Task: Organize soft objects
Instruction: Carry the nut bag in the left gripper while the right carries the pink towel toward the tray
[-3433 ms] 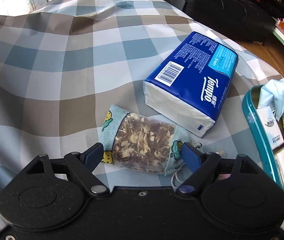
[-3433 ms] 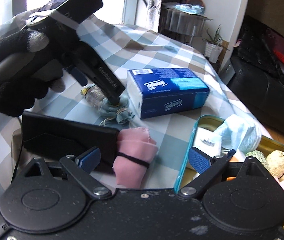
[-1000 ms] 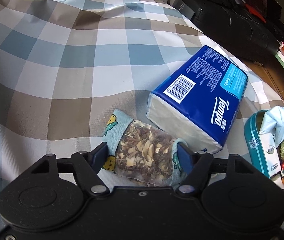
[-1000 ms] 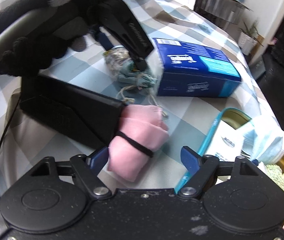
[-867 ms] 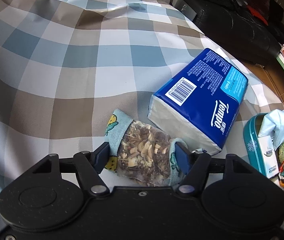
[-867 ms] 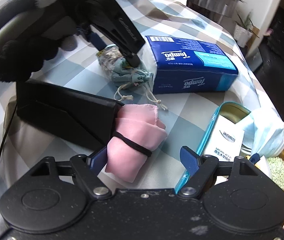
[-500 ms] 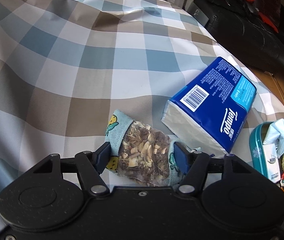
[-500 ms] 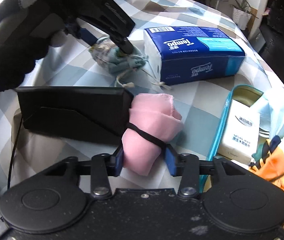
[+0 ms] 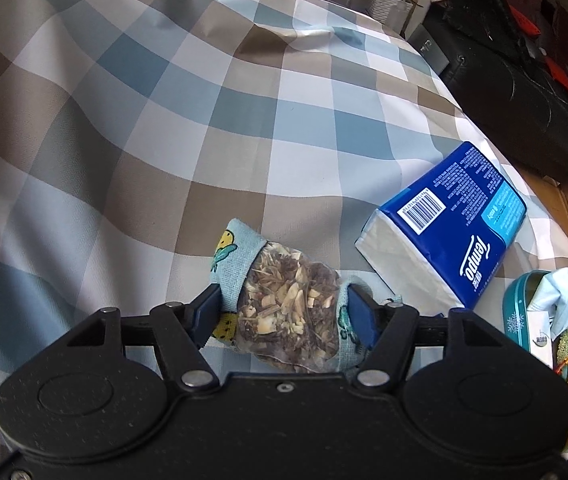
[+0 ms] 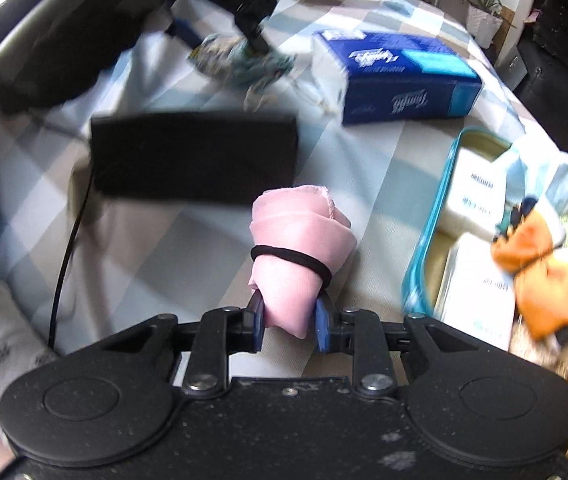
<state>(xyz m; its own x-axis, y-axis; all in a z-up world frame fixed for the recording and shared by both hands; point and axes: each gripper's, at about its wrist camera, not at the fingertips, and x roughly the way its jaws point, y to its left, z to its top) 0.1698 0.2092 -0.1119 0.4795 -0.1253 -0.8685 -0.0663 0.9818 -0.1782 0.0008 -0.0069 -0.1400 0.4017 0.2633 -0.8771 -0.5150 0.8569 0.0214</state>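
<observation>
My left gripper (image 9: 281, 312) is shut on a light-blue drawstring sachet (image 9: 284, 308) with a clear window full of dried herbs, held just above the checked cloth. In the right wrist view the same sachet (image 10: 239, 60) shows blurred at the top, under the left gripper. My right gripper (image 10: 288, 322) is shut on the near end of a rolled pink cloth (image 10: 300, 248) bound by a black elastic band. A teal tin (image 10: 428, 256) to its right holds tissue packs, an orange cloth and plush items.
A blue tissue pack (image 9: 456, 228) lies right of the sachet, also the blue tissue pack (image 10: 400, 76) in the right wrist view. A black case (image 10: 191, 156) with a cable lies left of the pink roll. A dark sofa (image 9: 524, 92) stands beyond the bed's edge.
My right gripper closed on the pink roll and carried it away from the black case. My left gripper tightened on the sachet and lifted it slightly, shifting left of the tissue pack.
</observation>
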